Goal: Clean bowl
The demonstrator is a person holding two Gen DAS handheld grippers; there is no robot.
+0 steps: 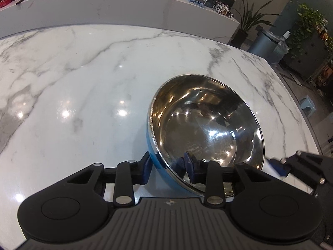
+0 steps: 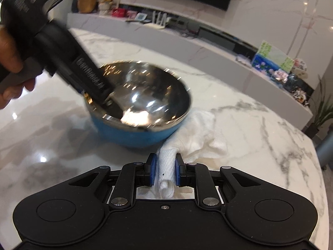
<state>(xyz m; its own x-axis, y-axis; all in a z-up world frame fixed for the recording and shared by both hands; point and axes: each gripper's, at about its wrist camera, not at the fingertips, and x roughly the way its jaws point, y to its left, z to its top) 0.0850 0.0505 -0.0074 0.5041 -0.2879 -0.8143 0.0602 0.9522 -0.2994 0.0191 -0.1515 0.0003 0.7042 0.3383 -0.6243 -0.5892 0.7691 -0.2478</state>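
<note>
my left gripper (image 1: 167, 166) straddles the near rim of the bowl (image 1: 208, 129), one blue pad outside on the blue wall, the other inside on the steel. the pads look seated on both faces, so i judge it a pinch on the rim, jaws only narrowly apart. my right gripper (image 2: 165, 171) is closed down tight on a rolled fold of the white cloth (image 2: 193, 135), the rest of which trails onto the marble table (image 1: 83, 73) and tucks against the bowl's right side, just beside its base.

the bowl sits on the table near its right edge, tipped a little toward the left gripper, interior empty and shiny.

what worries me: the rim grip is shallow on slick metal, so pressing the cloth in hard could make the bowl twist or pop free and skid. the loose tail of cloth under the bowl's side might also drag it when i lift the right hand.
</note>
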